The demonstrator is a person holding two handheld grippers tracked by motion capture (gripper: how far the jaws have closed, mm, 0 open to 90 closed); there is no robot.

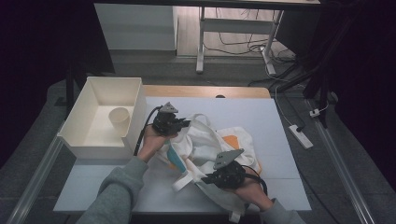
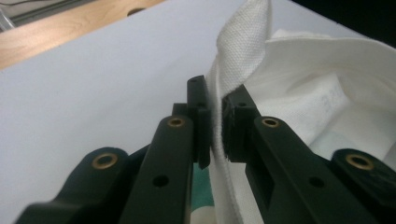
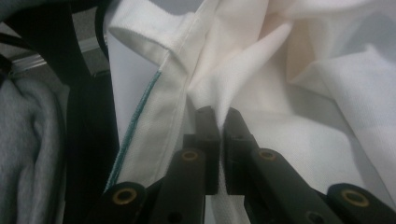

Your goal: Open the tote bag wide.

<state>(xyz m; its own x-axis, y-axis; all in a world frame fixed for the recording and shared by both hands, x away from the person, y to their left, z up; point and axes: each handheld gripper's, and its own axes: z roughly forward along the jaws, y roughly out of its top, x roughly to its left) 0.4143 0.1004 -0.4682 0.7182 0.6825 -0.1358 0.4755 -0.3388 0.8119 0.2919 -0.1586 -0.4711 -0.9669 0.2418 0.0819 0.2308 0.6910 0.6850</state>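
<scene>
Both grippers, left [image 1: 184, 123] and right [image 1: 205, 178], clamp the white bag [image 1: 210, 144] edges; bag crumpled, cup [image 1: 119, 119] waits in box [image 1: 79, 135].

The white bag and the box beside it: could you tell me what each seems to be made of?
The white bag looks like woven cotton canvas, matte: the left gripper view shows a coarse weave and a stitched edge on its strap. The box looks like smooth, matte cream plastic or coated board, with thin rigid walls; which one cannot be told.
</scene>
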